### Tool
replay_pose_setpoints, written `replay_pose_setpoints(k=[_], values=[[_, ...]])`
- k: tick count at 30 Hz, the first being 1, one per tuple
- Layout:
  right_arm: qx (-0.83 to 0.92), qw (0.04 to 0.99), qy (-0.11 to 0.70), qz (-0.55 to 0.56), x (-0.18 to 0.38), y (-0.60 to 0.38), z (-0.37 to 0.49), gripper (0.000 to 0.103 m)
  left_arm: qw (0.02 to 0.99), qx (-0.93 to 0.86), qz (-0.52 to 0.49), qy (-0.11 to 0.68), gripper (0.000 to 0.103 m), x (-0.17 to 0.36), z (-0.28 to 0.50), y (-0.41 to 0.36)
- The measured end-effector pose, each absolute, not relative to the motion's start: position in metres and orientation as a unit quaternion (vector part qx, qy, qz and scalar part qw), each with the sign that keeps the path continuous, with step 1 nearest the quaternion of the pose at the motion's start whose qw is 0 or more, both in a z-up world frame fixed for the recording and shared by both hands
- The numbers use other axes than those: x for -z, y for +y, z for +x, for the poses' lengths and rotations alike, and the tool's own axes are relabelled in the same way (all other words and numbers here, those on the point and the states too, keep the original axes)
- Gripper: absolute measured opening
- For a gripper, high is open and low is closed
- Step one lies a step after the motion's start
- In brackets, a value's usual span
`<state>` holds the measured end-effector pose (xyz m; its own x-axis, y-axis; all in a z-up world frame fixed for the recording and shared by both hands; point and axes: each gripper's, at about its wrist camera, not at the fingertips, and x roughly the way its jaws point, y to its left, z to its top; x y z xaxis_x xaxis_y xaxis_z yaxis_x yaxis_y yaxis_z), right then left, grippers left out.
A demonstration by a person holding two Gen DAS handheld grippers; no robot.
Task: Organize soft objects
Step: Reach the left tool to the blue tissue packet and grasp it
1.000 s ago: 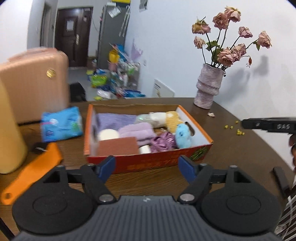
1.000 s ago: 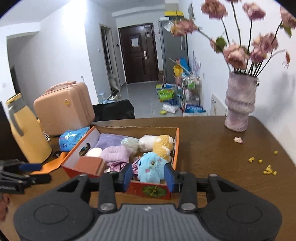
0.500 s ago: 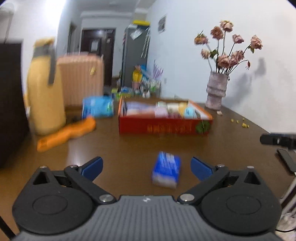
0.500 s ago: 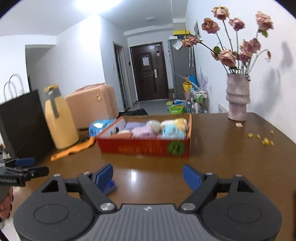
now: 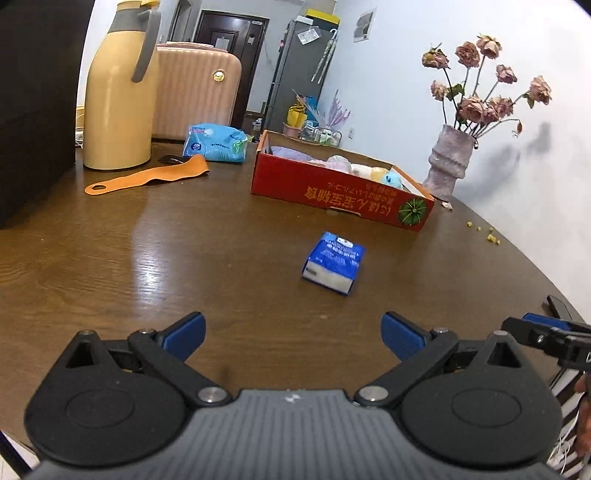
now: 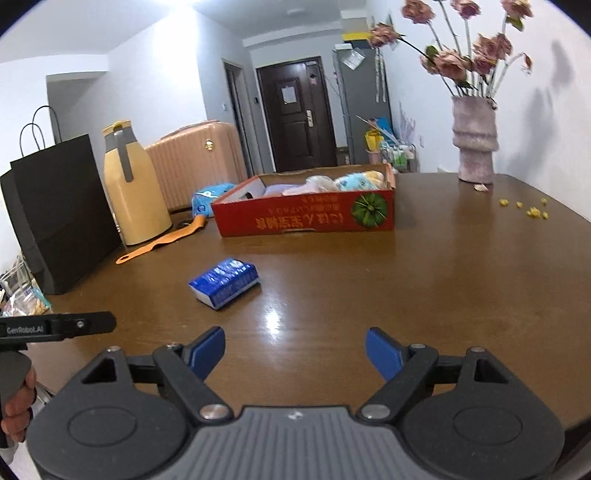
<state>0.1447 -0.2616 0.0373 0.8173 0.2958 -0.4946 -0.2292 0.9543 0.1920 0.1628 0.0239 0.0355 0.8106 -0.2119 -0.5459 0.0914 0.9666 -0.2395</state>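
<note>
1 tissue pack (image 5: pixel 334 264), box (image 5: pixel 340 192) contents half-hidden

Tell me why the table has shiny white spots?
Left wrist view: the wooden table reflects light as a pale streak, left of the tissue pack. Right wrist view: a smaller bright spot sits just right of the tissue pack, under a glaring ceiling light.

A tall yellow thermos jug (image 5: pixel 118 88) with a grey handle stands at the brown wooden desk's (image 5: pixel 110 251) far left edge beside a black paper bag (image 6: pixel 59 214). A ribbed pink vase (image 6: pixel 474 140) of dried roses stands near the far right edge, yellow crumbs (image 6: pixel 528 208) scattered nearby.
</note>
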Motion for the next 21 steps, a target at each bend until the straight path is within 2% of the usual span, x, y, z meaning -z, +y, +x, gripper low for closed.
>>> replay_pose_setpoints(k=[4, 6, 8, 13, 15, 19, 21], values=[[-0.152, 0.945, 0.284, 0.055, -0.034, -0.250, 0.176, 0.081, 0.939, 0.088, -0.118, 0.312, 0.101, -0.030, 0.184, 0.018], [-0.158, 0.944, 0.284, 0.052, -0.032, -0.245, 0.194, 0.081, 0.934, 0.090, -0.136, 0.319, 0.090, -0.027, 0.199, 0.016], [-0.169, 0.942, 0.284, 0.057, -0.031, -0.239, 0.221, 0.081, 0.925, 0.091, -0.151, 0.335, 0.072, -0.022, 0.218, 0.014], [-0.196, 0.933, 0.294, 0.064, -0.024, -0.220, 0.282, 0.073, 0.910, 0.109, -0.192, 0.352, 0.056, -0.016, 0.257, 0.009], [-0.216, 0.927, 0.299, 0.069, -0.022, -0.210, 0.305, 0.065, 0.902, 0.118, -0.207, 0.360, 0.049, -0.013, 0.271, 0.008], [-0.233, 0.918, 0.309, 0.084, -0.016, -0.198, 0.338, 0.057, 0.897, 0.115, -0.220, 0.366, 0.034, -0.007, 0.289, 0.008], [-0.241, 0.910, 0.322, 0.104, -0.010, -0.197, 0.346, 0.044, 0.896, 0.108, -0.226, 0.367, 0.031, -0.003, 0.295, 0.011]])
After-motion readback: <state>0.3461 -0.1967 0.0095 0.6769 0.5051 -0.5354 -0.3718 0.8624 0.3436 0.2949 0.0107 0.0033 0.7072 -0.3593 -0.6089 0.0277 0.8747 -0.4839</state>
